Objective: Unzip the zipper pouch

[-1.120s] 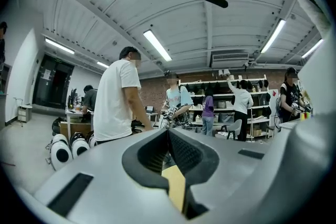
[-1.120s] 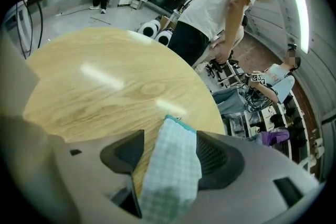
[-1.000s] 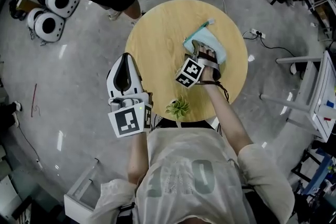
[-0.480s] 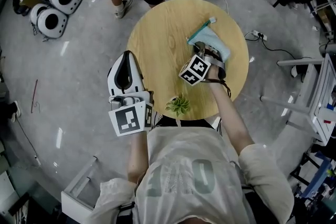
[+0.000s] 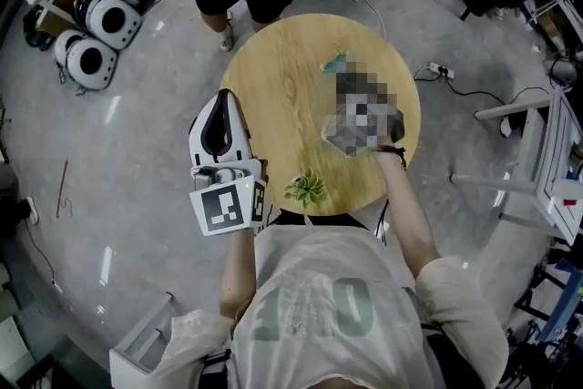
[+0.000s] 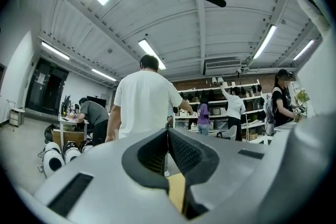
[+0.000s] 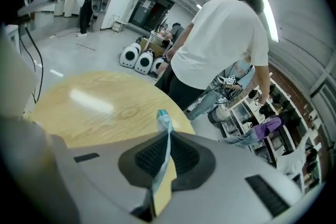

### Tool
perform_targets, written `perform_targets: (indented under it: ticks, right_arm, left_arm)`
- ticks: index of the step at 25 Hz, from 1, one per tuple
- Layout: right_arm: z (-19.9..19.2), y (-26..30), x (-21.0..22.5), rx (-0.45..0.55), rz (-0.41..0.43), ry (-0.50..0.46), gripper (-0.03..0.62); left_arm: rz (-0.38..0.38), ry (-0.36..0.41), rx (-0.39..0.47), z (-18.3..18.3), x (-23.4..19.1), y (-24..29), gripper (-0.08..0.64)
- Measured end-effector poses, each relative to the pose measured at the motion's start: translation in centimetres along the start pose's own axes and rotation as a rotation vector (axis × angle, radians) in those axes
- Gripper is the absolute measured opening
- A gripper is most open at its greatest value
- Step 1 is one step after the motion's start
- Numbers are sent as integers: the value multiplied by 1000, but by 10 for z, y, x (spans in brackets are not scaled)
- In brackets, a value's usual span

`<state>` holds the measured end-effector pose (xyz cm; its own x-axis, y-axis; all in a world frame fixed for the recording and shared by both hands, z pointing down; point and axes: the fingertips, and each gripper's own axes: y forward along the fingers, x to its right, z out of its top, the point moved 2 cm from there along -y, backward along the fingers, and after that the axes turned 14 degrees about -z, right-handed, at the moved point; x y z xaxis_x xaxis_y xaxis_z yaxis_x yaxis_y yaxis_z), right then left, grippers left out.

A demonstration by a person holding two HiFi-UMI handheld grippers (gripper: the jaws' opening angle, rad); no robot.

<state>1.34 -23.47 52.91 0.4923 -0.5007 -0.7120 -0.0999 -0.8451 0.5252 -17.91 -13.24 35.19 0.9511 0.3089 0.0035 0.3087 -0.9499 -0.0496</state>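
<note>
Right gripper (image 7: 167, 139) higher than in earlier frame, jaws clenched on zipper pouch (image 7: 164, 123), pouch held above tabletop (image 5: 282, 96). Left gripper (image 6: 168, 136) clenched, empty, beside tabletop. Step, likely: securing pouch. Next: left jaws must open, find zipper pull.

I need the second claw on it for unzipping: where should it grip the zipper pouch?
Probably the teal end of the zipper pouch, which juts free beyond the shut right claw. Bring the left claw in from the left, across the thin edge.
</note>
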Motion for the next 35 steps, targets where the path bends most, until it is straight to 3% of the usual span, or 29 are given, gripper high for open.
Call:
perform_targets:
  ticks: [5, 14, 22, 26, 29, 32, 35]
  right_arm:
    - [19, -42, 33, 119, 50, 170, 34]
    - [73, -134, 104, 491, 177, 537, 34]
    - [82, -191, 140, 749, 459, 807, 34]
    - [77, -208, 144, 794, 580, 927, 34]
    - [74, -214, 141, 815, 657, 965, 32]
    - [74, -221, 137, 829, 706, 959, 32]
    - [73, -228, 129, 831, 755, 922, 32]
  left_arm:
    - [-39, 20, 38, 20, 8, 5, 28]
    - [-150, 67, 139, 64, 14, 18, 28]
    - [-453, 251, 209, 104, 62, 37, 29]
    - [-561, 453, 151, 101, 86, 37, 31]
    - [-655, 563, 166, 102, 105, 40, 31]
    - [-802, 593, 158, 100, 121, 41, 99]
    - [-969, 548, 123, 95, 133, 38, 123]
